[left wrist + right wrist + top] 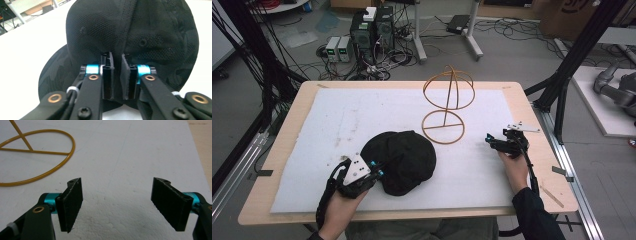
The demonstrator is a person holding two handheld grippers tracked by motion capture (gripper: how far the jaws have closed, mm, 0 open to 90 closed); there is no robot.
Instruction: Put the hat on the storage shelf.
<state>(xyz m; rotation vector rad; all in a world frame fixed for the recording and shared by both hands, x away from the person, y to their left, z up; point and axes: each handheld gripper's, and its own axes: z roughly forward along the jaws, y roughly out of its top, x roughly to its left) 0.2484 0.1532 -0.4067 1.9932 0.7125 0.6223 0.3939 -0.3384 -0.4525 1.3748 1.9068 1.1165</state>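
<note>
a black mesh-and-camouflage fabric cap (401, 160) lies on the white foam pad (337, 125) covering the wooden desk (287, 130), near its front edge left of centre. the left gripper (116, 75) is clenched on a fold of the cap's crown; its jaws hide the pinched cloth and the cap's near rim is cut off. the yellow wire hat stand (448, 102) stands just behind the cap. the right gripper (117, 205) hovers released, jaws wide, over bare foam beside the stand's ring base.
</note>
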